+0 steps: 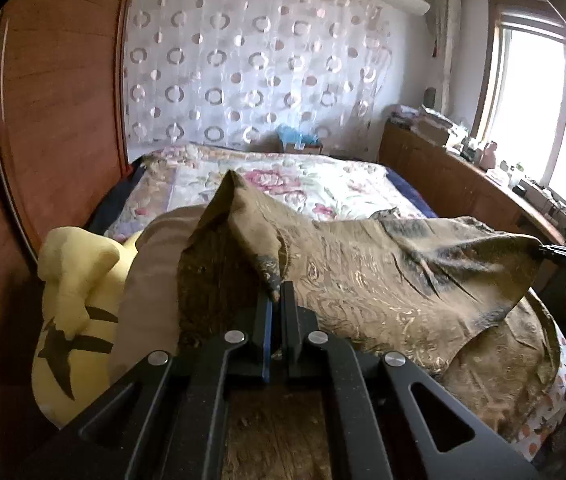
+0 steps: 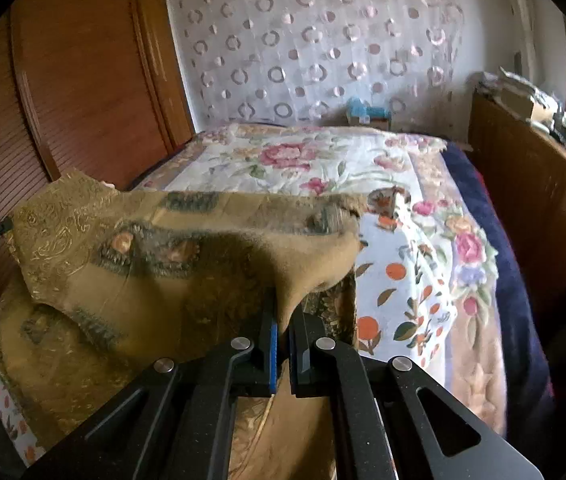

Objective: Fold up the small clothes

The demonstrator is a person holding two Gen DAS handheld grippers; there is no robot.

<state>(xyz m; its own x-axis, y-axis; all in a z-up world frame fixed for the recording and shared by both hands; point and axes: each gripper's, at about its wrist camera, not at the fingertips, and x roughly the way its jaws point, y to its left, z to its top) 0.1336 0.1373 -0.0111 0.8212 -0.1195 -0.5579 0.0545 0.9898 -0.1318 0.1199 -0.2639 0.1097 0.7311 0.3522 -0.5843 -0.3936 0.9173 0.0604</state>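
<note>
We have both grippers pinching the same garment, a small olive-brown patterned cloth with gold swirls and dark printed patches. The left gripper has its jaws pressed together on one corner, which stands up in a peak just past the tips. The right gripper has its jaws closed on the opposite corner, fabric bunched between the blue pads. In the left wrist view we also see the right gripper at the far right edge, with the cloth stretched between the two.

We judge this a lift-and-spread grip: holding two corners apart pulls the edge taut so the piece hangs flat and can be carried over for a fold. The lower part of the cloth still drapes on the bed, so it is only partly raised.

The surface is a bed with a white floral quilt, pink roses and orange fruit print, over a navy blanket showing along the side. A yellow plush toy with black markings sits beside the garment on the left. Behind we see reddish wooden wardrobe doors, a sheer white curtain with ring pattern, a cluttered wooden cabinet and a bright window.
</note>
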